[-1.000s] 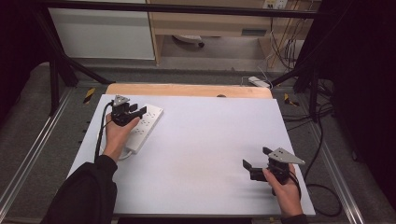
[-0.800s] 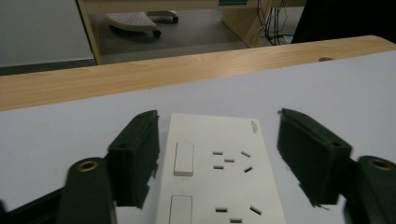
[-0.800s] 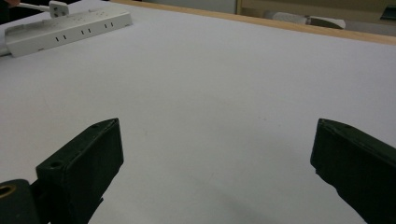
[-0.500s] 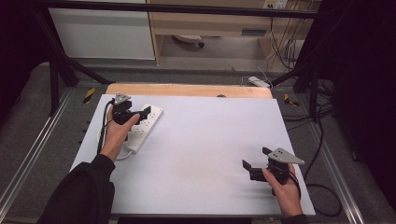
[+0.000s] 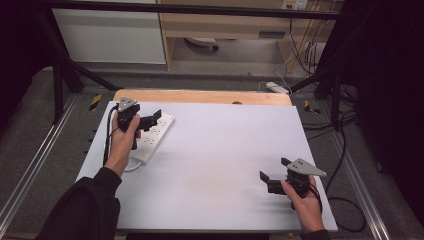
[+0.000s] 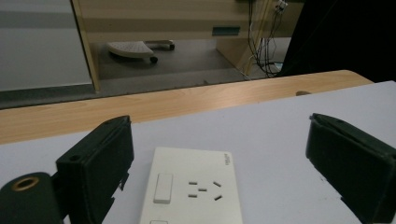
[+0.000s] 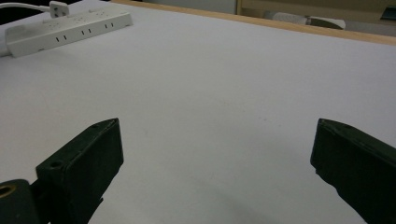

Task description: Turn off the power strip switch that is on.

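A lab or recording workspace is suggested: a white-topped table [image 5: 210, 165] is framed by black metal struts [image 5: 60, 75] and rails, loose cables [image 5: 305, 55] are hung and trailed by a pale wooden cabinet [image 5: 225, 25], and grey carpet [image 5: 30, 125] is laid around

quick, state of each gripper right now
Left gripper: open, holding nothing, jaws spread above the power strip.
Right gripper: open, holding nothing, over the bare table.

1 power strip [image 5: 152, 138], 2 grippers [image 5: 148, 120]
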